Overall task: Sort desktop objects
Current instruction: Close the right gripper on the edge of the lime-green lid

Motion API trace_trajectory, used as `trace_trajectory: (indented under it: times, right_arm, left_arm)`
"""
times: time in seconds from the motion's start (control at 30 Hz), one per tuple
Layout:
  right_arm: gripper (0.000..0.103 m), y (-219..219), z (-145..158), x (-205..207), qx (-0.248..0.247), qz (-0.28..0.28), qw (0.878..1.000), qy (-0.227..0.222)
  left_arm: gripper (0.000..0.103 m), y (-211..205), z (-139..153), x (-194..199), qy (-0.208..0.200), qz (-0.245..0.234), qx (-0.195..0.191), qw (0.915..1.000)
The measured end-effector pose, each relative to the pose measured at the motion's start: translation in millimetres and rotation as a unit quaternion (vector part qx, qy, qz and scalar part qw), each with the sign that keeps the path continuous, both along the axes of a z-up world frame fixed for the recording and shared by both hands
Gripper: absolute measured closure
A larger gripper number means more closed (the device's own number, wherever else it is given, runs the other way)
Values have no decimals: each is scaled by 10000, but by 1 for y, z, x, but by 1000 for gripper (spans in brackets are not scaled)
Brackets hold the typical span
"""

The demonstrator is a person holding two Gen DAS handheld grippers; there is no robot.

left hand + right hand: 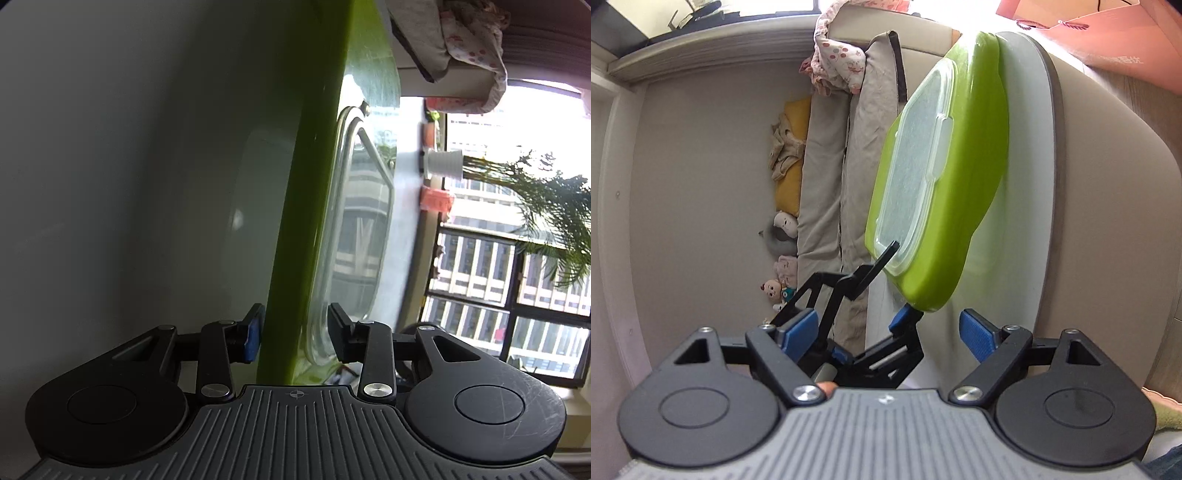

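Writing: faint characters show on the pink bag [1108, 44] at upper right, too blurred for you to read.

Your left gripper [295, 332] is clamped on the near edge of the green box [295, 236]: the blue pad [253, 338] presses its underside, the other finger lies on the clear lid [351, 229]. In the right view the box [960, 184] rests on the white table [1027, 166], and your left gripper [897, 284] grips its near corner.

Your right gripper [890, 332] stands with jaws apart, nothing between them, just short of that corner and not touching it.

The box is a lime-green rounded rectangle; its lid [912, 166] is frosted, with a latch tab on one long side
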State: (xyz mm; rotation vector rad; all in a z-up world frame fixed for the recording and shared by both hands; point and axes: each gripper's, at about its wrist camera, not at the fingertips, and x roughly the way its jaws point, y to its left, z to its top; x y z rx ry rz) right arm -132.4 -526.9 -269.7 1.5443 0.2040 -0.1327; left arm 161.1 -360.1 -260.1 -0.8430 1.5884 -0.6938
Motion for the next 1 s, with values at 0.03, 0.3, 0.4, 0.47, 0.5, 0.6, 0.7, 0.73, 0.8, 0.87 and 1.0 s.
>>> trace_trajectory:
  times: [0.03,0.3,0.4,0.47,0.5,0.6,0.7,0.73,0.8,0.87,1.0]
  right_arm:
    - [18,-1,-1,4,18,-71,10000,33]
    - [26,-3,10,21,-260,-621,9969,413]
    - [73,-3,5,26,-563,-530,9931,887]
    - [75,-2,1,25,-519,-542,9935,857]
    - [75,-1,2,24,-570,-542,9933,847]
    - [75,1,5,17,-600,-509,9935,821]
    - [75,6,8,-1,-530,-368,9943,848]
    - [75,10,8,-11,-511,-304,9944,873]
    - [75,20,9,-32,-521,-168,9941,938]
    - [74,31,5,-53,-419,-35,9936,1044]
    - [73,47,-8,-82,-292,20,9921,1220]
  left_arm:
    - [63,4,-1,0,95,28,-40,9999]
    - [64,4,5,4,133,29,-191,9997]
    - [59,3,9,3,45,-47,-137,9999]
    - [55,4,12,3,-26,-66,-126,9999]
    - [51,5,13,3,-72,-59,-81,9999]
    - [39,10,18,2,-249,-85,80,9996]
    - [30,13,23,-7,-492,-238,298,9981]
    - [30,14,25,-10,-582,-296,387,9971]
    - [30,11,29,-19,-741,-506,645,9939]
    - [30,7,35,-32,-1000,-768,992,9870]
    - [22,-4,54,-62,-1652,-1295,1737,9622]
